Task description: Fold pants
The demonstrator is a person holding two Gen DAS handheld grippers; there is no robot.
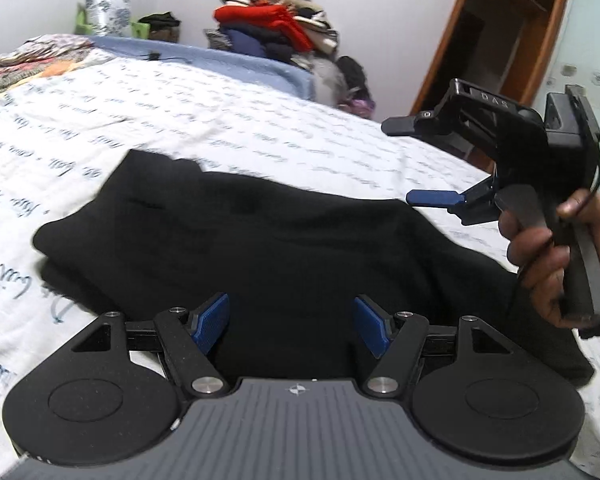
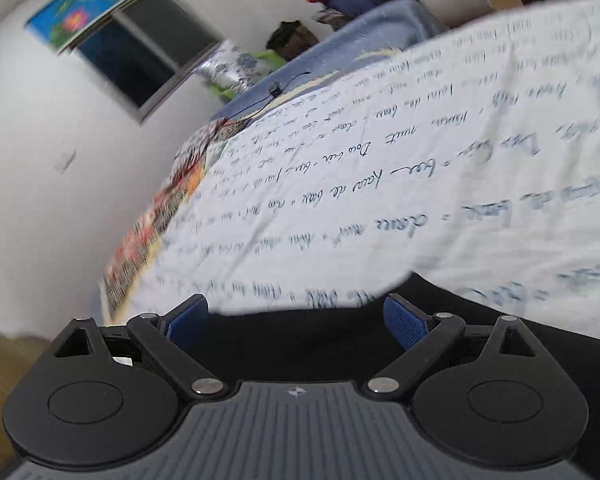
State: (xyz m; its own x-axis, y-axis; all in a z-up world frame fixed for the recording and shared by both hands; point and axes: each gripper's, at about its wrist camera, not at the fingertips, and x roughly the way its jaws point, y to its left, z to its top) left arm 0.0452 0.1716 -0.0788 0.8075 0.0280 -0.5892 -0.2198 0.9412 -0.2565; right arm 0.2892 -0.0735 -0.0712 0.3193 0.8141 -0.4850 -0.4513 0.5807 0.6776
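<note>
Black pants (image 1: 260, 240) lie folded in a thick bundle on a white bed sheet (image 1: 180, 104) printed with handwriting. My left gripper (image 1: 290, 326) is open over the near edge of the pants, holding nothing. My right gripper (image 1: 416, 162) shows in the left wrist view at the right, held in a hand above the pants' right end, jaws wide apart and empty. In the right wrist view the right gripper (image 2: 296, 322) is open above a strip of the black pants (image 2: 300, 344), with the sheet (image 2: 380, 200) beyond.
A pile of clothes (image 1: 284, 24) with a red garment stands at the far side of the bed. A blue blanket (image 1: 220, 60) and patterned quilt (image 1: 28, 60) lie at the back. A wooden wardrobe (image 1: 496, 36) is at right. A window (image 2: 140, 52) is in the wall.
</note>
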